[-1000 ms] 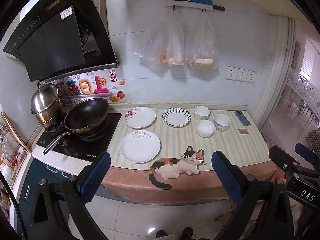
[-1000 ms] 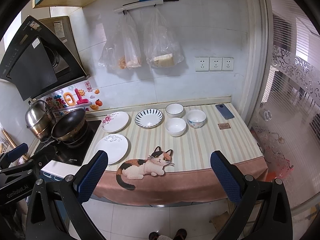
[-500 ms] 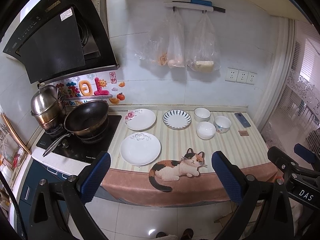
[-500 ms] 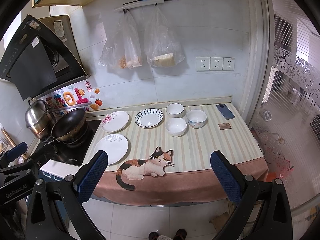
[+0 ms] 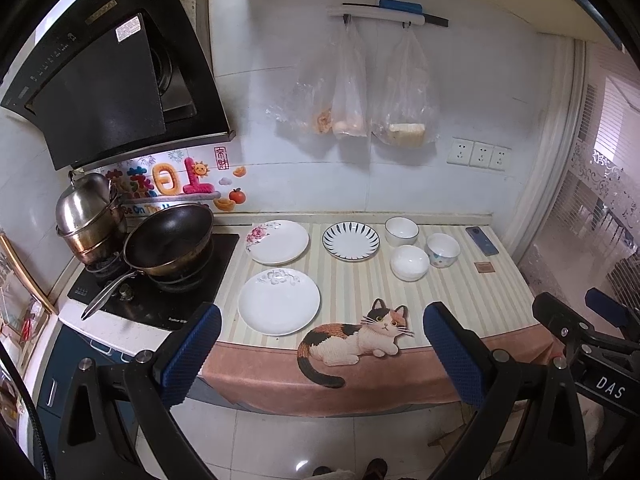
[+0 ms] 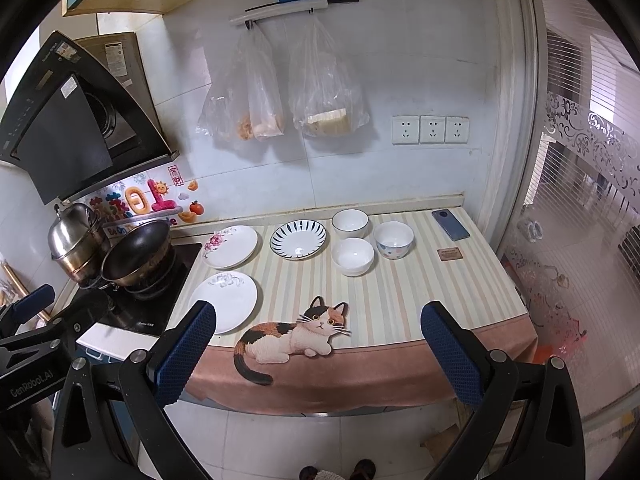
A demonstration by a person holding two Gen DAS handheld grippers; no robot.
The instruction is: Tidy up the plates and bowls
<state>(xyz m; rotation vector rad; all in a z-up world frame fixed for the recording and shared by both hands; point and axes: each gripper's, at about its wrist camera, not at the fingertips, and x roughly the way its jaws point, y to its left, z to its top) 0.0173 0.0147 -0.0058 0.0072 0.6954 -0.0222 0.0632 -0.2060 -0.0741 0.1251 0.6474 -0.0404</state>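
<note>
On the striped counter cloth (image 5: 472,296) lie three plates: a white one (image 5: 279,301) at the front, a rose-patterned one (image 5: 279,241) behind it, and a blue-striped one (image 5: 351,240). Three bowls cluster to their right: a white bowl (image 5: 401,230), a plain white bowl (image 5: 409,262) and a patterned bowl (image 5: 442,250). The right wrist view shows the same plates (image 6: 225,307) and bowls (image 6: 352,256). My left gripper (image 5: 320,356) and right gripper (image 6: 318,354) both hang open in front of the counter, well short of the dishes, holding nothing.
A black wok (image 5: 168,240) and a steel pot (image 5: 86,216) sit on the stove at the left. A phone (image 5: 481,240) and a small brown card (image 5: 483,267) lie at the counter's right end. Plastic bags (image 5: 352,96) hang on the wall. A cat picture (image 5: 356,336) decorates the cloth's front edge.
Both views have shifted only slightly; the counter sits a touch lower in the left wrist frame. The dishes have not moved and both grippers stay open.
</note>
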